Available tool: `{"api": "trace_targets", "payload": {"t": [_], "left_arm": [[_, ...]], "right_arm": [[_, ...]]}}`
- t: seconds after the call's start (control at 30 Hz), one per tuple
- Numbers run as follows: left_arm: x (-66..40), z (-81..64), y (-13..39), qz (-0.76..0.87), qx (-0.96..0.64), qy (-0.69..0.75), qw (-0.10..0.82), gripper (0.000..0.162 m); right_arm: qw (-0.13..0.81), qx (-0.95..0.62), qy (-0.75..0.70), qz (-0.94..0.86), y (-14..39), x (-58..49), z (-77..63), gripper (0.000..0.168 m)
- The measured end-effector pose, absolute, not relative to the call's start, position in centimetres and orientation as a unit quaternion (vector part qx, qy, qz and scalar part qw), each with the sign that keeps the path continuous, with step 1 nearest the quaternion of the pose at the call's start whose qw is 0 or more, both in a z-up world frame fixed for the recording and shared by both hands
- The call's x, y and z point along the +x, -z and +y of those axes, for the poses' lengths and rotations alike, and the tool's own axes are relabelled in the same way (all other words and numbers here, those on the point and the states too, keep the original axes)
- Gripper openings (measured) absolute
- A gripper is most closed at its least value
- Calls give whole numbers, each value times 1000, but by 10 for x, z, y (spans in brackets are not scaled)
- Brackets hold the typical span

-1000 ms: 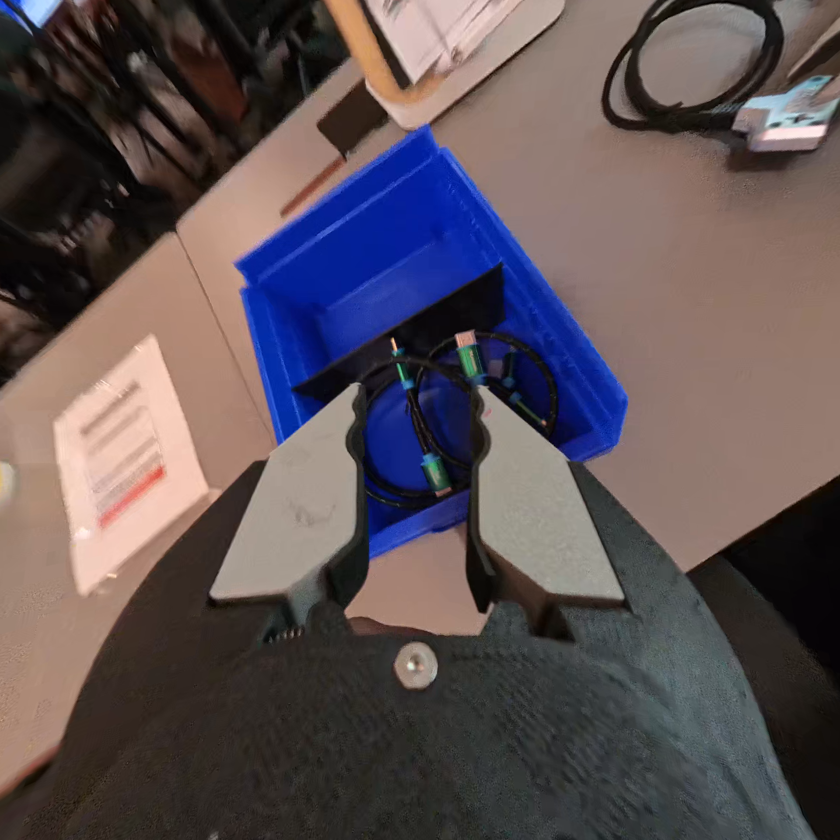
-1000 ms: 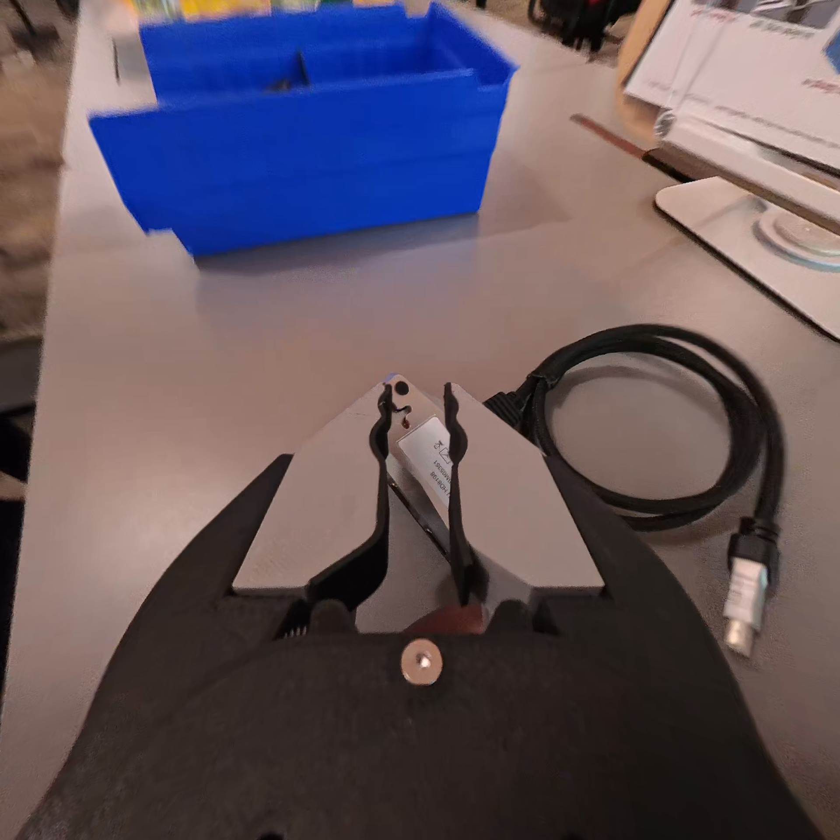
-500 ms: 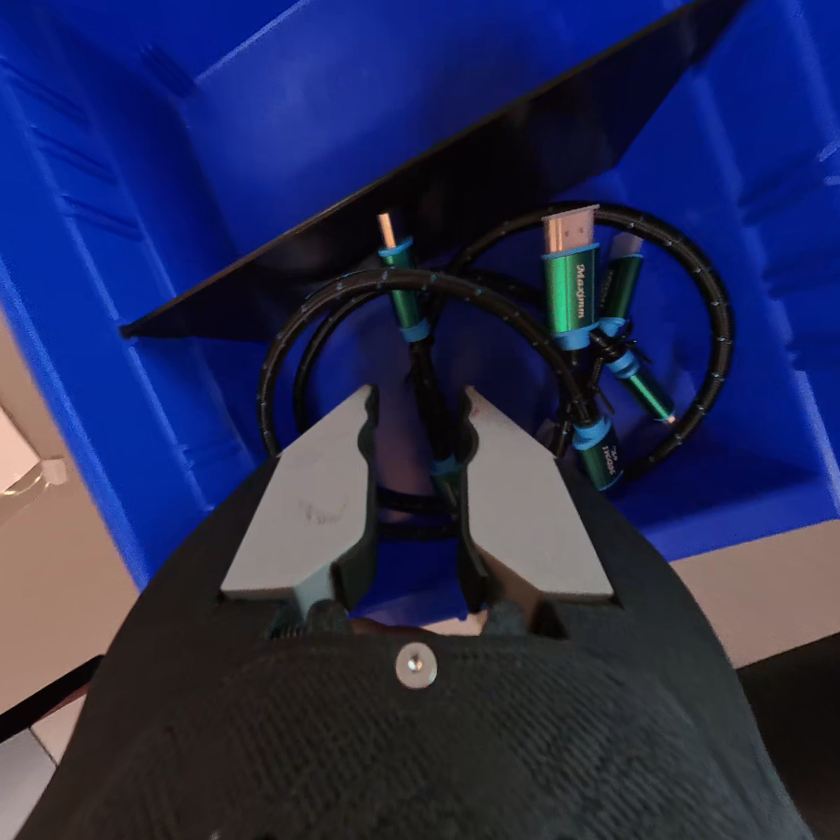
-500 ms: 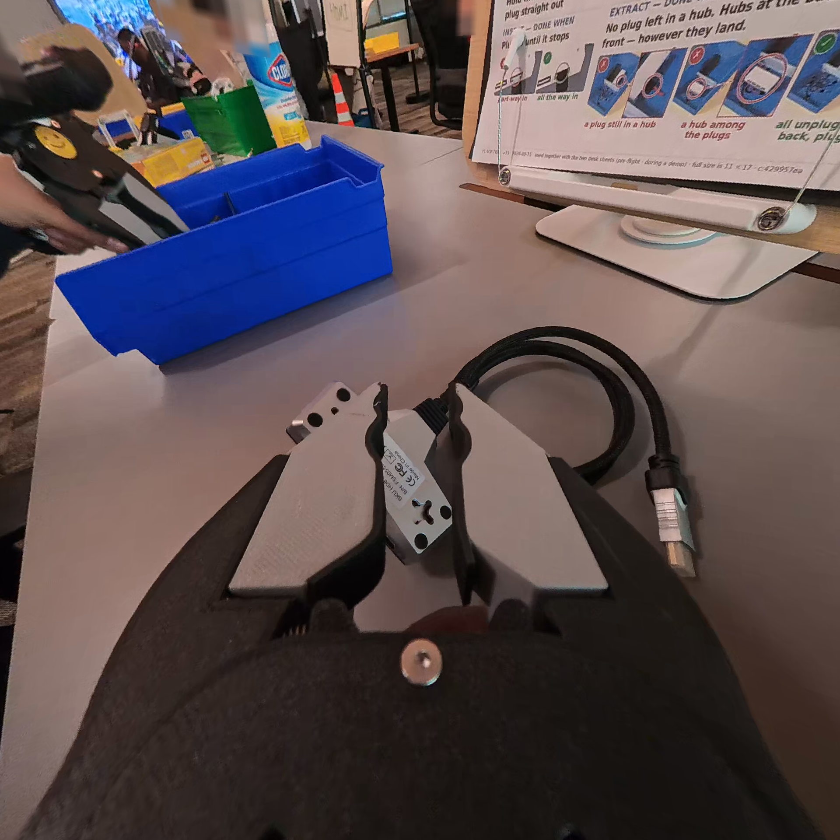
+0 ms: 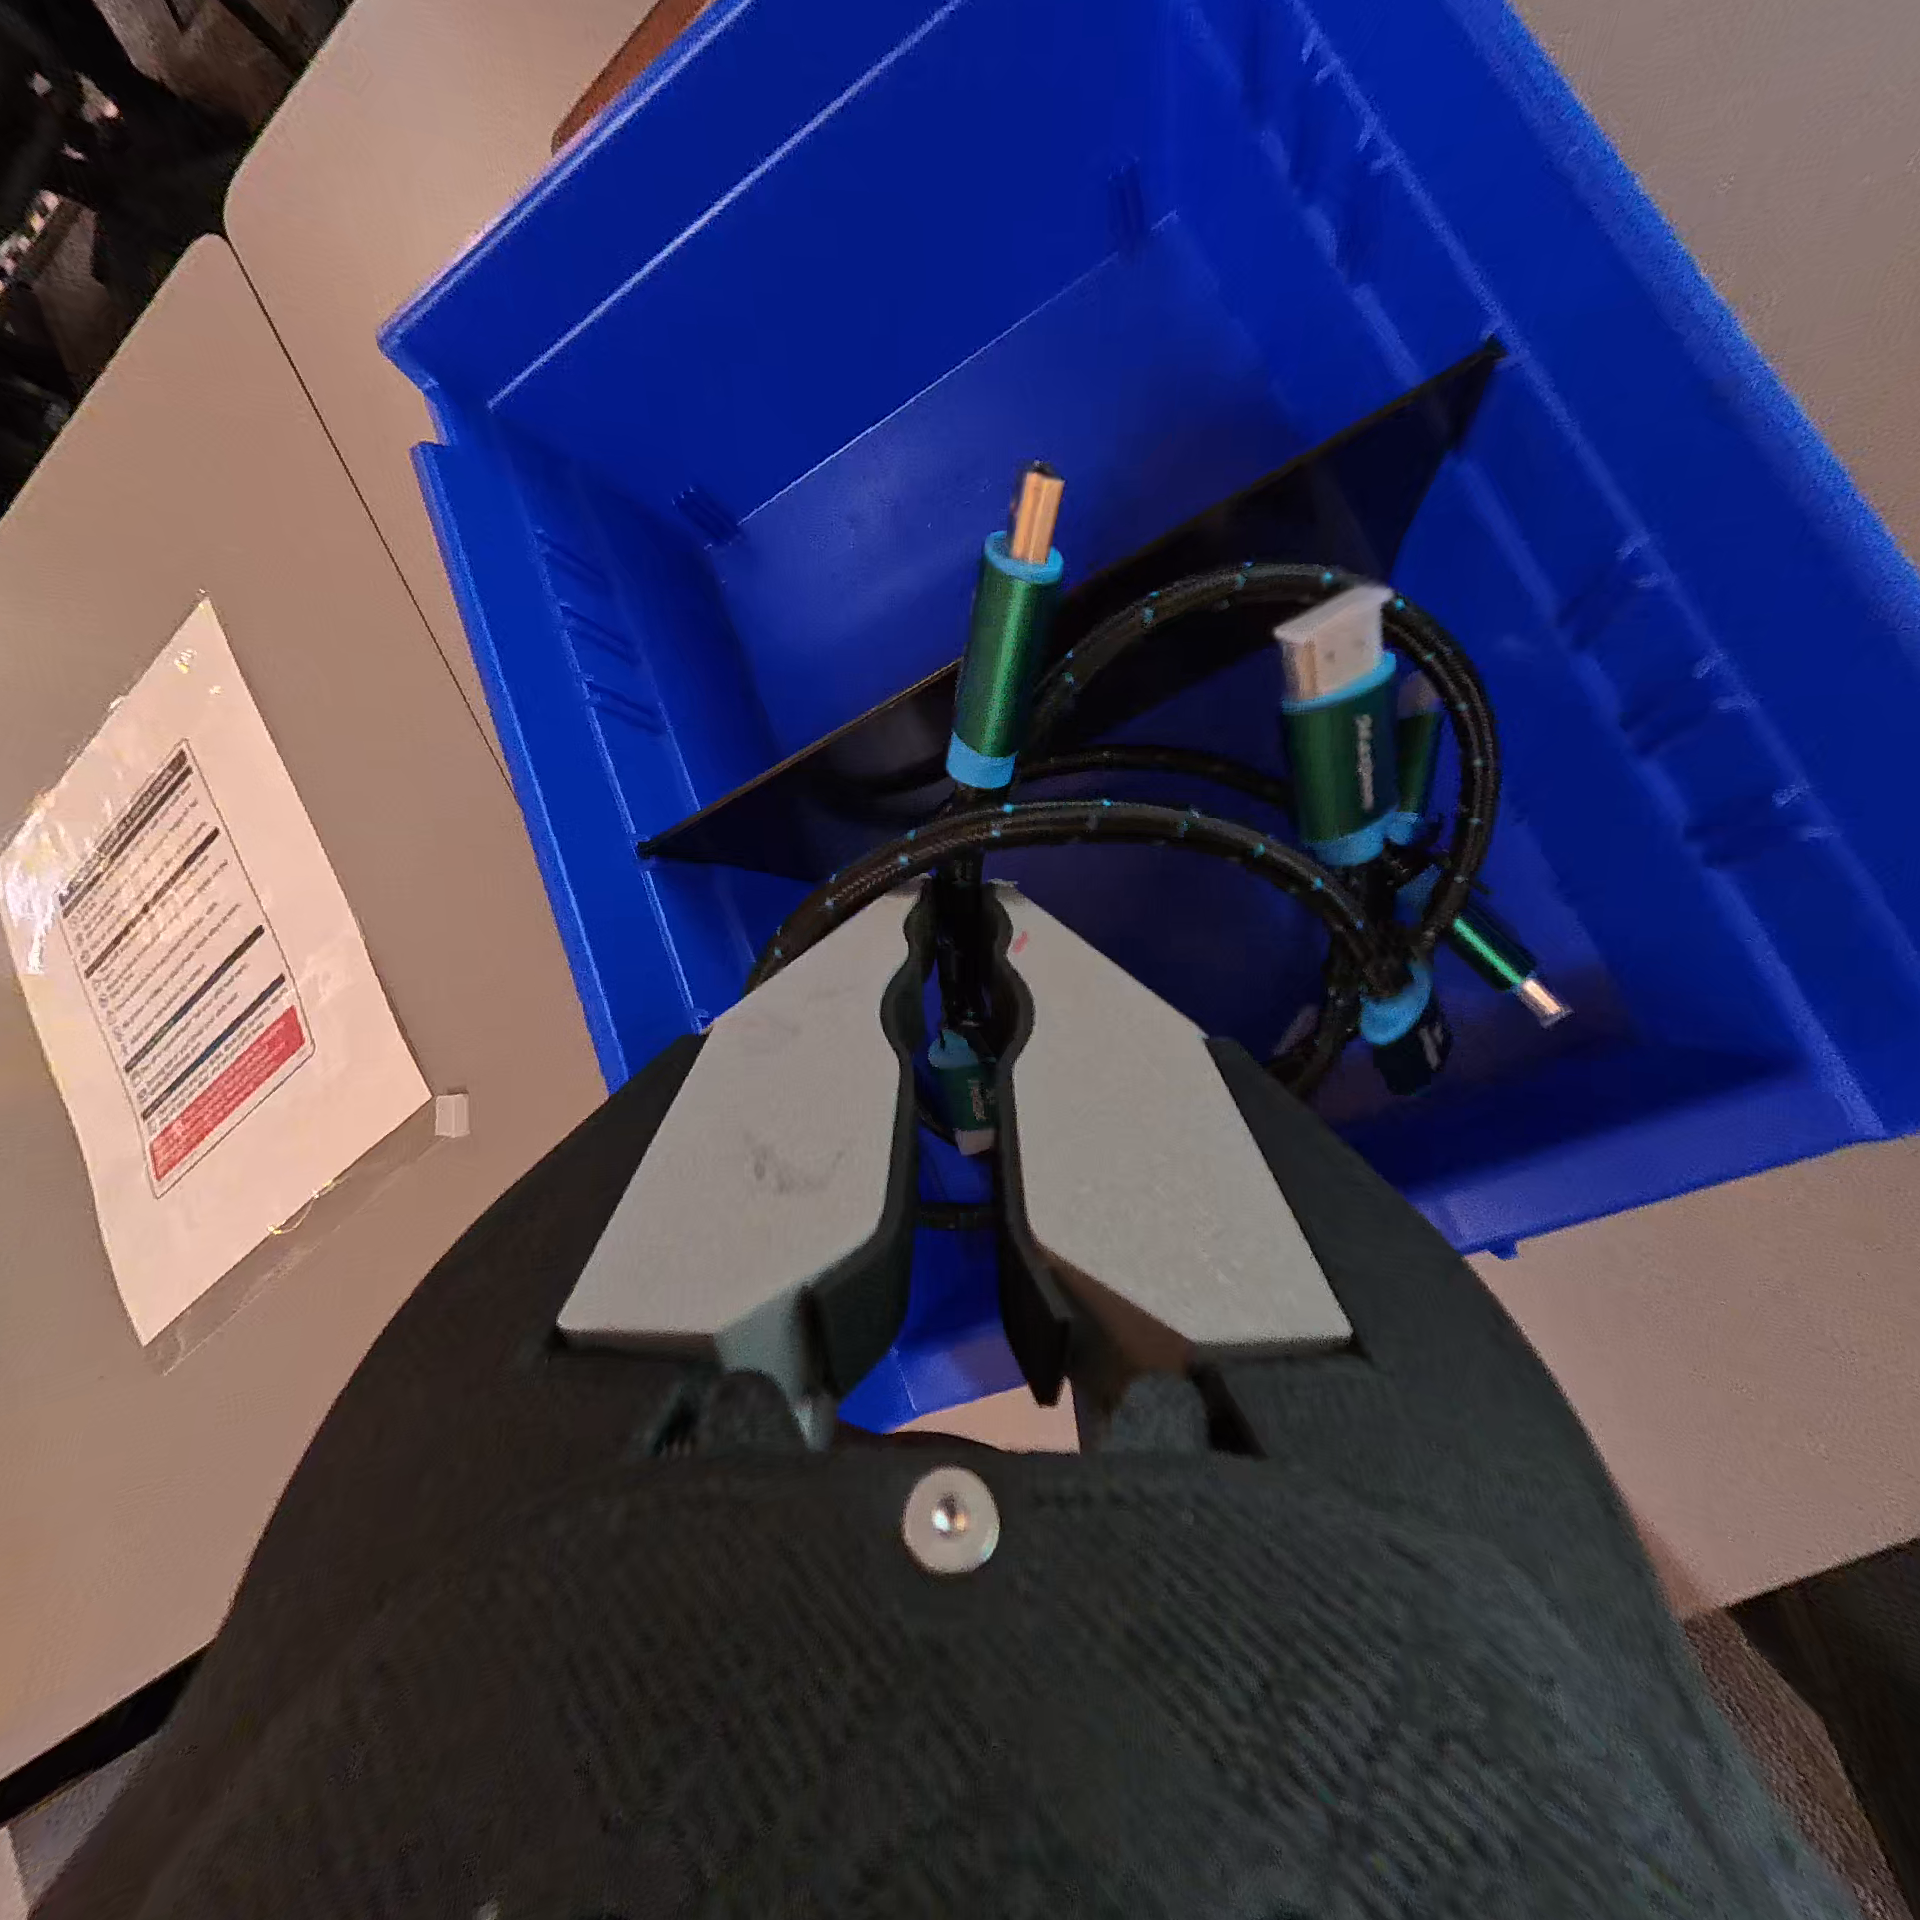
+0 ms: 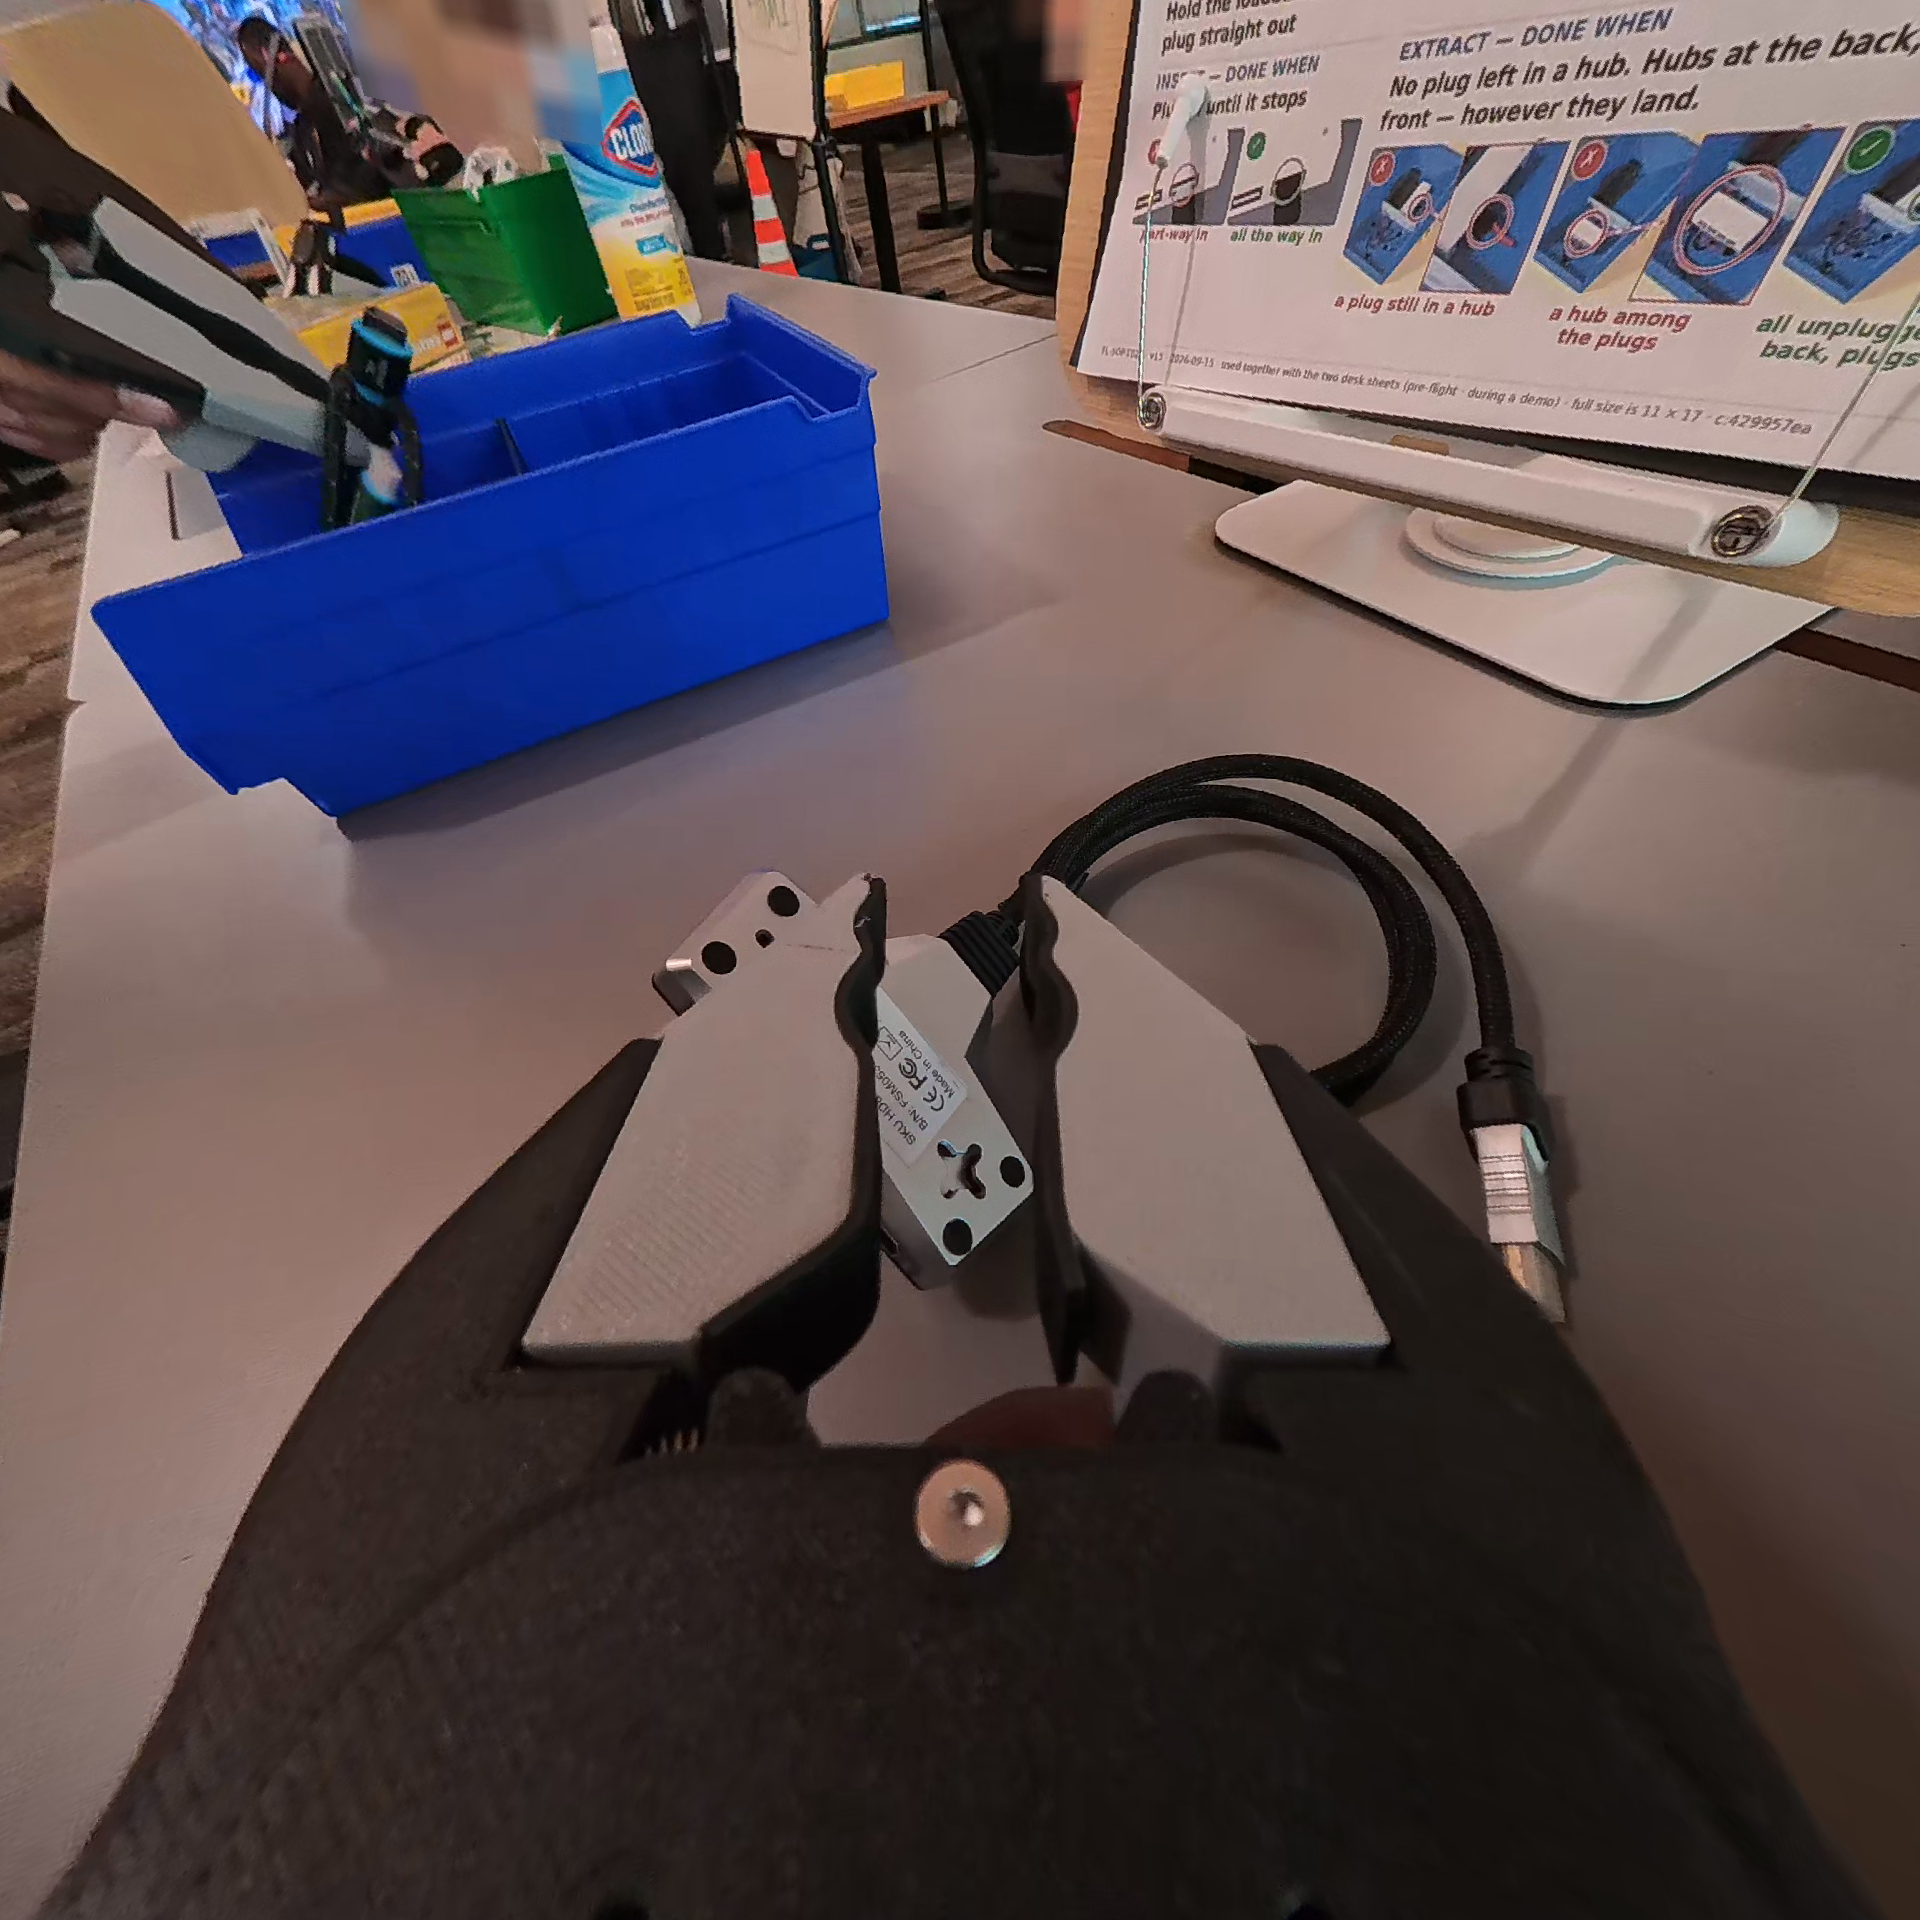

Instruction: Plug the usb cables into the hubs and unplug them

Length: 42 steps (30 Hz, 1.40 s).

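My left gripper (image 5: 961,904) is shut on a black braided cable (image 5: 961,935) with green and blue plugs, and holds it above the front compartment of a blue bin (image 5: 623,343); one green plug (image 5: 1003,665) points up past the fingertips. A second coiled cable (image 5: 1455,727) with green plugs hangs beside it in the bin. My right gripper (image 6: 951,904) is shut on a small silver hub (image 6: 935,1122) low over the grey table (image 6: 312,1039). The hub's black cable (image 6: 1423,935) loops to the right and ends in a silver plug (image 6: 1522,1216). The left gripper also shows in the right wrist view (image 6: 343,436).
A black divider (image 5: 1299,468) splits the bin. A laminated sheet (image 5: 187,966) lies on the table left of the bin. An instruction board on a white stand (image 6: 1507,582) stands at the back right. A green bin (image 6: 509,249) and a wipes canister (image 6: 634,197) stand behind. There is about 40 cm between the tips of the two grippers.
My left gripper dropped into the bin, shut on the braided cable and lifted it. My right gripper stayed shut on the hub, tilted and shifted a little.
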<state>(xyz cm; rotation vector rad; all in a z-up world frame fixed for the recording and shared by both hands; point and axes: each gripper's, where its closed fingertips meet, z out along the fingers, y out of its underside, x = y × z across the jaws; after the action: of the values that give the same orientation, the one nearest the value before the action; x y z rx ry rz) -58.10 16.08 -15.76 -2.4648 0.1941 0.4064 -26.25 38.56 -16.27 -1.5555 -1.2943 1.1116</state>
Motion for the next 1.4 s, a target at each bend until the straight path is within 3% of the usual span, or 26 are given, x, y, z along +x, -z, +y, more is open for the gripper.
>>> {"api": "trace_targets", "payload": {"t": [0.03,0.33,0.43,0.63,0.87,0.93,0.97,1.03,1.17,1.3,1.4], "left_arm": [[-581,161,158,73,-933,-156,316,5],[-584,155,165,47,-932,-141,332,10],[-585,150,148,27,-923,-123,363,19],[-590,156,104,21,-897,-127,423,19],[-589,208,145,36,-927,-102,359,38],[-593,214,163,35,-936,-103,335,28],[-588,216,167,46,-937,-89,334,10],[-591,214,165,44,-937,-101,333,10],[-574,208,117,61,-900,-114,417,10],[-553,188,22,65,-807,-140,570,9],[-574,171,-11,36,-773,-198,601,9]], "right_arm": [[406,-616,-438,-513,163,-262,386,23],[406,-620,-428,-518,168,-263,387,23],[406,-620,-422,-522,170,-263,387,23],[401,-620,-427,-523,171,-266,385,23],[397,-626,-416,-527,178,-266,387,23],[399,-627,-417,-523,177,-265,389,24],[400,-628,-419,-520,176,-264,390,24],[402,-627,-423,-516,173,-262,391,23],[406,-624,-428,-513,169,-261,392,23],[404,-621,-428,-518,169,-263,389,23],[402,-618,-426,-524,171,-265,385,23]]}}
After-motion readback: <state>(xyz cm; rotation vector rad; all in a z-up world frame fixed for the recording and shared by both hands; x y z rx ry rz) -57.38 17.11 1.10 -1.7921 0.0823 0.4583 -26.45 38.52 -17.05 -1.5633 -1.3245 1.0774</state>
